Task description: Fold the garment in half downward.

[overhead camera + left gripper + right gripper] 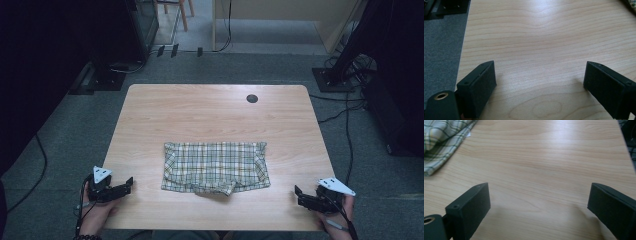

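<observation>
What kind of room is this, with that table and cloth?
Probably a lab or recording studio rather than a home: a bare wooden table on grey carpet, cables across the floor, equipment stands, and a checked cloth between hand-held tongs.

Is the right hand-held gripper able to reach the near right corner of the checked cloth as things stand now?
Probably yes. The right hand-held gripper has its jaws open and empty, pointing toward the checked cloth. Between them lies just bare table, so nothing seems to block the way.

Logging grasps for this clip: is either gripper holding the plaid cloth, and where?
Nothing is held. The left gripper and right gripper are open, apart from the plaid cloth.
</observation>
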Available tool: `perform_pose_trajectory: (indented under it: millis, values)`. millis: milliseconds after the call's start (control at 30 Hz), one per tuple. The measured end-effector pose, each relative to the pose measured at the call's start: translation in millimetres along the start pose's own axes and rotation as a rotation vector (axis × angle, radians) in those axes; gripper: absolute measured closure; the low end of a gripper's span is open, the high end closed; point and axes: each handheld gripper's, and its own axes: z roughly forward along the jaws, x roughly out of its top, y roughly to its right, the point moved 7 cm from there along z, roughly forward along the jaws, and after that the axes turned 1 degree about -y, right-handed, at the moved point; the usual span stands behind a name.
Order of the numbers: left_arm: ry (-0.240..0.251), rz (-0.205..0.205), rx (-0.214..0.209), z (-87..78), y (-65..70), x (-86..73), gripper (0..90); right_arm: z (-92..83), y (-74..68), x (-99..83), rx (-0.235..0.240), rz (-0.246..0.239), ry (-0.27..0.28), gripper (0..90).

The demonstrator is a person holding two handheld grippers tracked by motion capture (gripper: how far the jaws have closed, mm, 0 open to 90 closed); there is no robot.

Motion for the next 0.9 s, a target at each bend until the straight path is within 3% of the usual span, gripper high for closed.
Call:
perform_pose_trajectory:
  millis: [67, 233, 433, 600, 733, 900]
  values:
    - [-0.001, 0.001, 0.001, 0.0, 0.0, 0.0, 11.2, -2.9, 3.8, -1.1, 0.012, -0.001, 0.010, 4.8]
    - [0.001, -0.004, -0.003, -0.2, -0.4, 0.0, 11.2, -6.3, 17.6, -3.6, -0.022, 0.004, 0.012, 5.0]
    - [0.006, -0.012, -0.018, -0.7, -1.7, 0.2, 11.2, -8.4, 28.5, -10.9, -0.026, 0.014, -0.019, 5.5]
    - [-0.013, 0.017, -0.007, -0.7, -1.6, -1.7, 10.1, -7.1, 29.1, -13.0, -0.027, 0.022, -0.036, 5.5]
    - [-0.014, 0.020, -0.011, -3.2, -4.5, -4.2, 7.0, -6.7, 30.0, -13.2, -0.006, 0.040, -0.039, 4.7]
    - [-0.012, 0.009, -0.002, -6.2, -9.4, -7.2, 7.0, -5.9, 29.0, -13.6, -0.017, 0.027, -0.048, 4.2]
